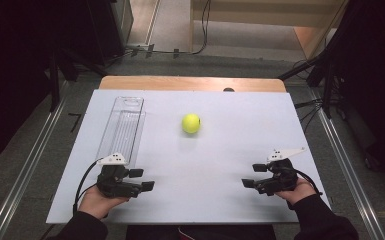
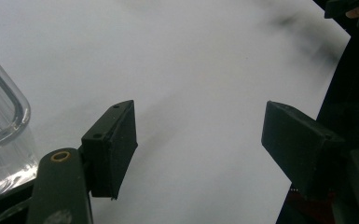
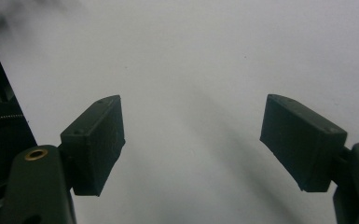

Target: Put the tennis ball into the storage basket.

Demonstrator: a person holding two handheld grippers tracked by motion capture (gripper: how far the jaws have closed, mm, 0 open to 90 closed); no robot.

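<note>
While both rest on the table (image 1: 200, 165), left gripper (image 1: 142, 179) and right gripper (image 1: 253, 175) gape empty.

clear tray (image 2: 0, 121) cut off by left edge; far table corner (image 2: 307, 28) blurred.

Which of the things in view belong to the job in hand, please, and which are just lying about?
Job in hand:
- yellow-green ball, mid-table
- clear plastic tray, empty, left of the ball
- left tongs and right tongs, both open, holding nothing

Lying about:
- cables on the floor beyond the table
</note>
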